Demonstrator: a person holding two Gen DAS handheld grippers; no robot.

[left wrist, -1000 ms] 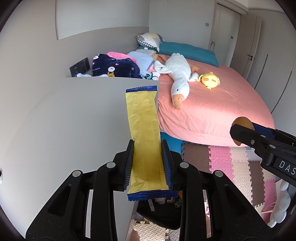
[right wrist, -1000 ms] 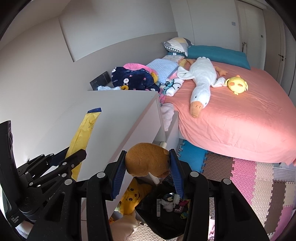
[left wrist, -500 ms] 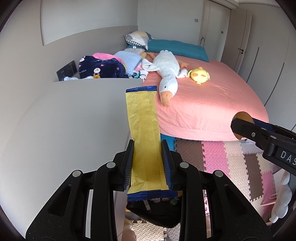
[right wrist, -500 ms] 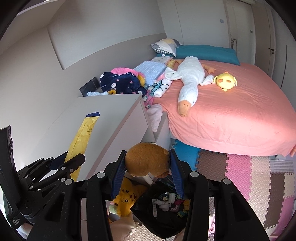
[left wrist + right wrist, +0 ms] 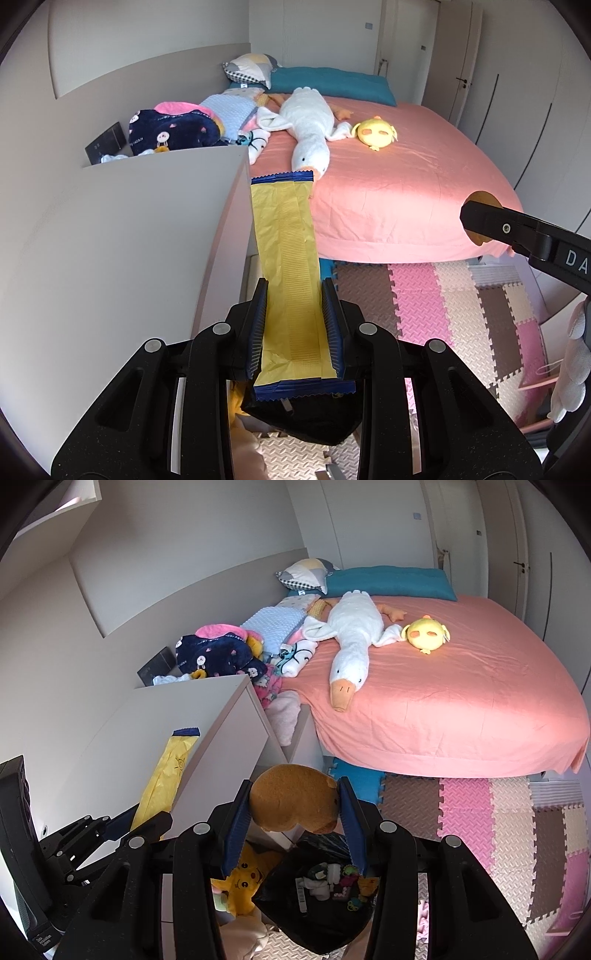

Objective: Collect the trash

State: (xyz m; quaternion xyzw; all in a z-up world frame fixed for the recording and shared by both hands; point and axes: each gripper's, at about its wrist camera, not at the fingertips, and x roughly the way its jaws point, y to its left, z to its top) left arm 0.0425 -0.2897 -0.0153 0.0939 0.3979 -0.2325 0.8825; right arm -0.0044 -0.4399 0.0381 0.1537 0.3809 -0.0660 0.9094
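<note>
Both grippers have drifted off the grey cabinet (image 5: 122, 236) toward the bed (image 5: 406, 192). The left gripper (image 5: 295, 325) clamps a yellow wrapper (image 5: 290, 266); the right gripper (image 5: 295, 808) grips a brown plush lump (image 5: 291, 801) above a black trash bag (image 5: 317, 912).

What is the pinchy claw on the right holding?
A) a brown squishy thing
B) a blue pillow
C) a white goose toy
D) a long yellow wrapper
A: the right gripper is clamped on the brown squishy thing; the long yellow wrapper is in the left gripper.
</note>
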